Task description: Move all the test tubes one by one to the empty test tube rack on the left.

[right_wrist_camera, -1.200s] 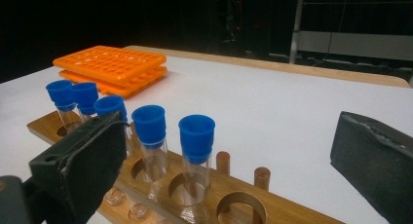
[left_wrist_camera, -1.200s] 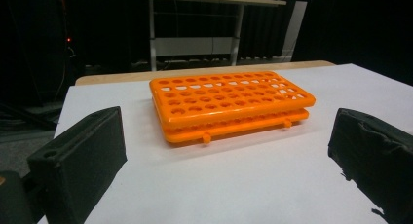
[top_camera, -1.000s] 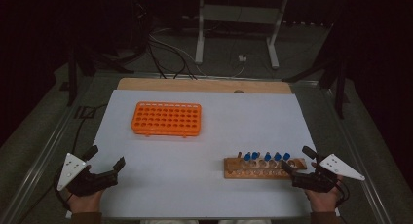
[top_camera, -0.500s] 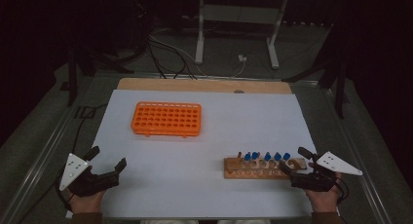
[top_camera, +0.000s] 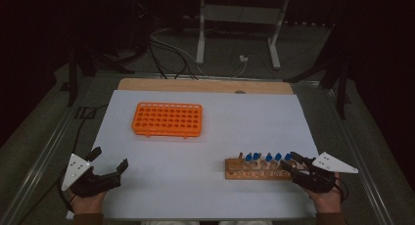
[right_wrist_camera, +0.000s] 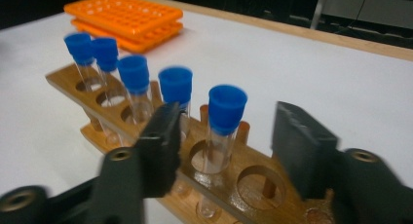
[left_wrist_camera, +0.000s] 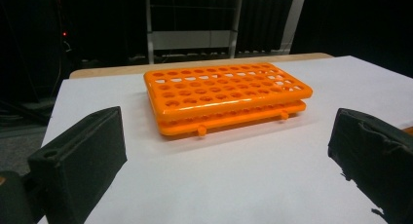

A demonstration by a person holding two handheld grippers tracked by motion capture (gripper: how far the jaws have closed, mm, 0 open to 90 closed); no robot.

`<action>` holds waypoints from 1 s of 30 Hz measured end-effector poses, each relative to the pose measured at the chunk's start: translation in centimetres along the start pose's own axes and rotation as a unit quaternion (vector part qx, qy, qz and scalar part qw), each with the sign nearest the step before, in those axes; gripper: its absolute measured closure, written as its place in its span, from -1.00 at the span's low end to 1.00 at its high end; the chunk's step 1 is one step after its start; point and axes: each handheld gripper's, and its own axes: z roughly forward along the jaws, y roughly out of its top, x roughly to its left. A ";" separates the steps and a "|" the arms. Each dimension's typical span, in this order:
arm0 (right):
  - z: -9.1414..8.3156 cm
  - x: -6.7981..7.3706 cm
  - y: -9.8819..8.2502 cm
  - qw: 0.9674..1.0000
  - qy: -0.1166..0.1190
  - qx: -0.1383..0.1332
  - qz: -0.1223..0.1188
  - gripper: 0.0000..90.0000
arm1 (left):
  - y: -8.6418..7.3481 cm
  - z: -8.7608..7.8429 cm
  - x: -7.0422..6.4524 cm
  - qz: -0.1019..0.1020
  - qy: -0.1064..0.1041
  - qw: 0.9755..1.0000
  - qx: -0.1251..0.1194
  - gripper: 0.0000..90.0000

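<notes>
Since the earlier frames, the right hand-held gripper (top_camera: 293, 162) has just been closing its jaws, which now stand at a narrower gap on either side of the nearest blue-capped test tube (right_wrist_camera: 223, 124); in the right gripper view a gap remains between each pad and the glass, so the tube is between the jaws but not clamped. Both hands rest where they were, and the racks lie unchanged.

Landmark: wooden tube rack (top_camera: 257, 169), lying on the white worktop (top_camera: 235, 127) near its front edge.
- Five blue-capped tubes stand upright in the rack's holes, in a row running away from the right hand-held gripper; the bracketed tube is the one at the gripper's end of the row, with an empty hole (right_wrist_camera: 253, 183) just beside it, nearer the rack's end.
- Right hand-held gripper: at the rack's right end, jaws reaching over it.
- Orange plastic tube rack (top_camera: 168, 119): well apart from the wooden rack, farther back and to its left, flat on the worktop, holes empty as far as can be seen.
- Left hand-held gripper (top_camera: 108, 159): well to the left of the wooden rack, near the worktop's front left corner, jaws spread wide with nothing between them, pointing toward the orange rack.
</notes>
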 end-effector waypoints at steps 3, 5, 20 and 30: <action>0.3 0.0 -0.1 1.000 -0.002 0.005 -0.003 0.33 | 0.0 0.0 0.0 0.000 0.000 1.000 0.000 -0.97; 0.3 0.0 -0.1 1.000 -0.003 0.005 -0.002 0.36 | 0.0 0.0 0.0 0.000 0.000 1.000 0.000 -0.97; 0.6 0.5 0.0 1.000 -0.003 0.013 -0.018 0.67 | -0.1 0.1 -0.1 0.003 -0.006 1.000 0.004 -0.97; 0.7 0.5 0.3 1.000 -0.002 0.020 -0.011 0.70 | -0.1 0.5 -0.4 0.002 -0.023 1.000 0.011 -0.97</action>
